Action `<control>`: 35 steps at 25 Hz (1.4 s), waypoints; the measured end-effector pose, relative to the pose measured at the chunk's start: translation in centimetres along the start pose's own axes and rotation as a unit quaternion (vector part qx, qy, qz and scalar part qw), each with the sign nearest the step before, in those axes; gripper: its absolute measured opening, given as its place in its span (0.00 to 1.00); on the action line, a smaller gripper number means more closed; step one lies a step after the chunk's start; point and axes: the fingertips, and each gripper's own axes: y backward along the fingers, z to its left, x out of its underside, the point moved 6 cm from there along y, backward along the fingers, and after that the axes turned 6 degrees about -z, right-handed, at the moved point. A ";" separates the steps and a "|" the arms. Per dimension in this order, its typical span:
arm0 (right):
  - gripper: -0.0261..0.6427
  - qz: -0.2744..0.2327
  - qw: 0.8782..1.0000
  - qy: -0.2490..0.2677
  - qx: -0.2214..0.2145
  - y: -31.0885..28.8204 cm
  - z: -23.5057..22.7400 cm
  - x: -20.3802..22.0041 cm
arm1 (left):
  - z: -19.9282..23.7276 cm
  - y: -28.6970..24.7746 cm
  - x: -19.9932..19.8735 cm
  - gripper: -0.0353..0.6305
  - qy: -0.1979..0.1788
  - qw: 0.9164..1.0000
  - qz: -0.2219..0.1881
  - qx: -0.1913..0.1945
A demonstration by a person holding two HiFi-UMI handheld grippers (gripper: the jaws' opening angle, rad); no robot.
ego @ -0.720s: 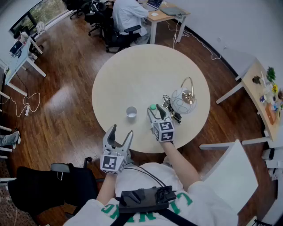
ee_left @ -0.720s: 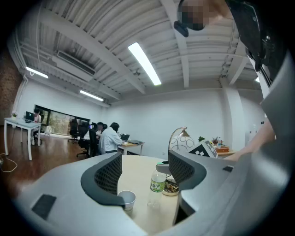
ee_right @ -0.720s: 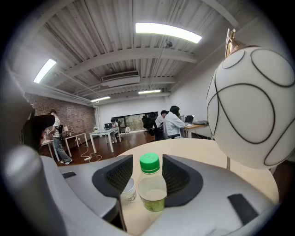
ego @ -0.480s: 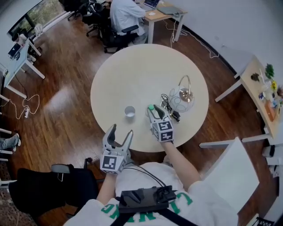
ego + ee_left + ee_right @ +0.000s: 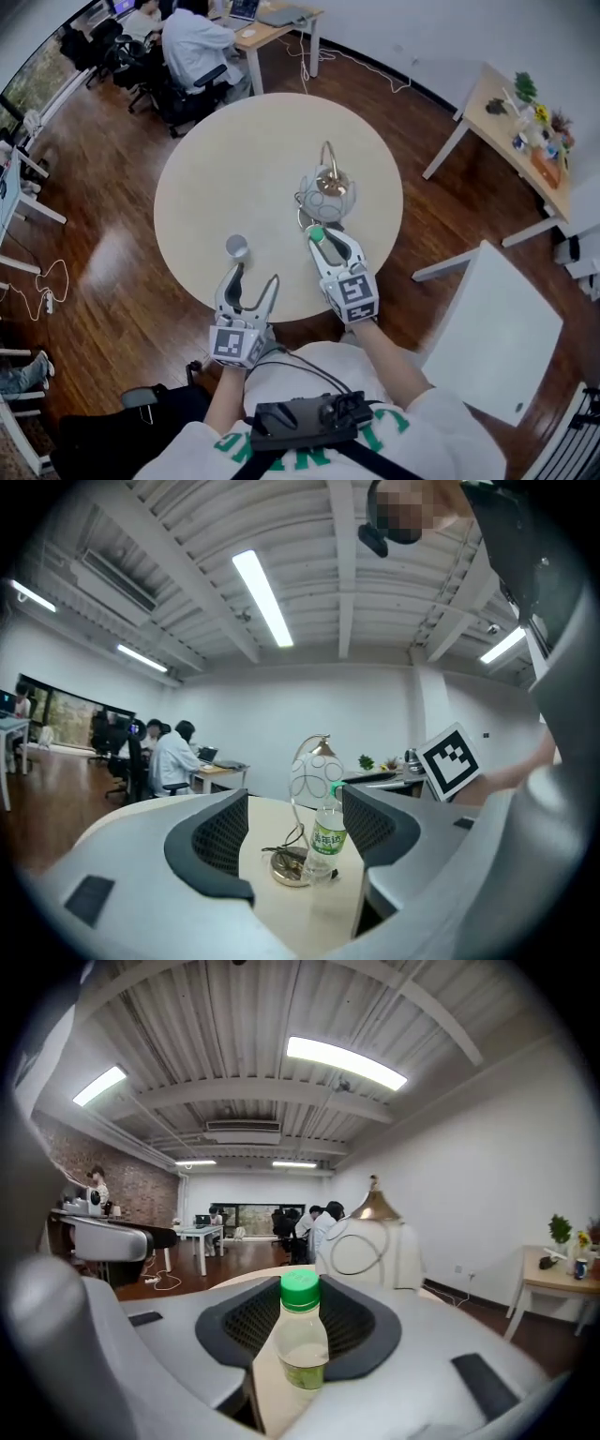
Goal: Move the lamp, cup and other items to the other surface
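A: The right gripper [image 5: 330,240] was brought round the upright bottle [image 5: 300,1344], jaws narrowed onto it, lamp [image 5: 328,192] at twelve o'clock.
B: And the left gripper [image 5: 253,276]?
A: Held open, empty; cup [image 5: 237,247] at twelve.

Round table [image 5: 244,178]: one.
On it: lamp [image 5: 328,192], one; bottle [image 5: 317,234] with green cap, one; cup [image 5: 237,247], one.
Grippers: two, left gripper [image 5: 255,276] and right gripper [image 5: 336,242]. Marker cubes: two, one per gripper.
Wooden desks: two, far desk [image 5: 277,21] and side desk [image 5: 502,108].
White square table [image 5: 487,337]: one.
Seated people [image 5: 192,42] at far desk: two visible.
Office chairs there: count unclear.
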 end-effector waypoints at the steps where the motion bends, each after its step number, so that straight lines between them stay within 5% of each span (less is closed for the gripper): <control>1: 0.26 -0.006 1.000 -0.003 0.015 1.3 -0.9 -0.1 | -1.1 -1.0 -0.2 0.50 -0.001 1.000 0.003 0.026; 7: 0.26 -0.026 0.991 -0.029 0.132 10.0 -7.2 1.4 | -8.1 -6.3 1.4 0.50 -0.008 0.987 0.008 0.160; 11: 0.26 -0.028 0.973 -0.043 0.224 16.3 -10.5 3.1 | -14.4 -9.7 2.5 0.50 -0.007 0.962 0.023 0.272; 19: 0.26 -0.030 0.911 -0.075 0.404 32.5 -15.8 5.6 | -30.6 -14.0 6.4 0.50 -0.004 0.881 0.041 0.471; 24: 0.26 -0.022 0.850 -0.072 0.521 44.1 -18.3 8.1 | -41.7 -14.6 7.9 0.50 0.014 0.822 0.059 0.566; 31: 0.26 -0.009 0.769 -0.096 0.632 58.5 -20.3 11.9 | -53.4 -13.8 9.3 0.50 0.028 0.750 0.080 0.655; 35: 0.26 -0.003 0.750 -0.102 0.653 63.1 -21.0 13.6 | -56.8 -14.2 11.5 0.50 0.017 0.722 0.079 0.687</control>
